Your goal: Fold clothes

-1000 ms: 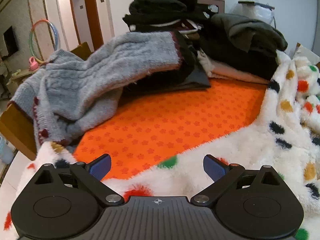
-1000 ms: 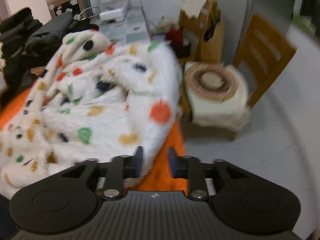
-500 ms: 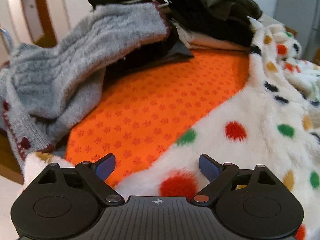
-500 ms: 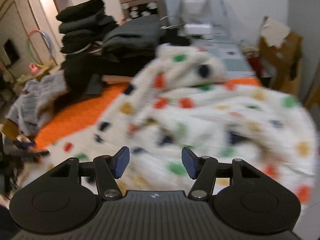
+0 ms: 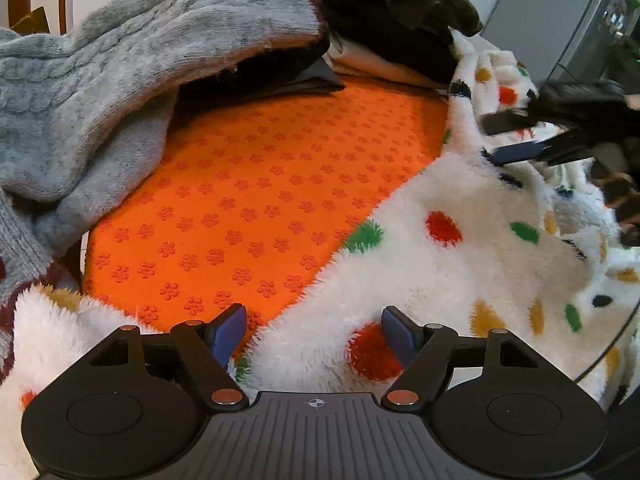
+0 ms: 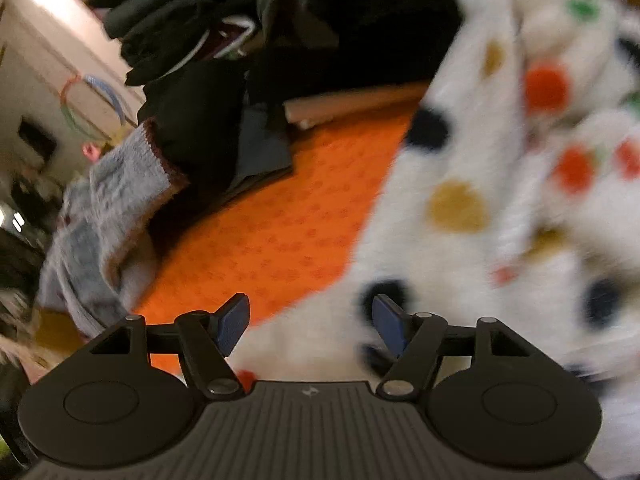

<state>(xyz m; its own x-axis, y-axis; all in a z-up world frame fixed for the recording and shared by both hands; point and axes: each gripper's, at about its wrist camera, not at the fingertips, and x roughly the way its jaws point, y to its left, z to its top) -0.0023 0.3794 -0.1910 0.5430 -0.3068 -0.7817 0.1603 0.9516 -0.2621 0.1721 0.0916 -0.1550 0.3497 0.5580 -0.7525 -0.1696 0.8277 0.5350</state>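
Over the orange mat (image 5: 256, 200), my left gripper (image 5: 314, 334) and right gripper (image 6: 310, 326) gape above the fleece (image 5: 460, 280).

Your work surface is covered by an orange mat (image 5: 256, 184) printed with small flower marks. On its right side lies a white fleece garment (image 5: 460, 264) with coloured dots, its edge running diagonally across the mat toward the near left corner. On the left side you see a grey knit sweater (image 5: 120, 72) draped over the mat edge. Along the far side sits a pile of dark clothes (image 6: 312, 40), with a dark flat item (image 5: 312, 80) beneath it touching the mat.
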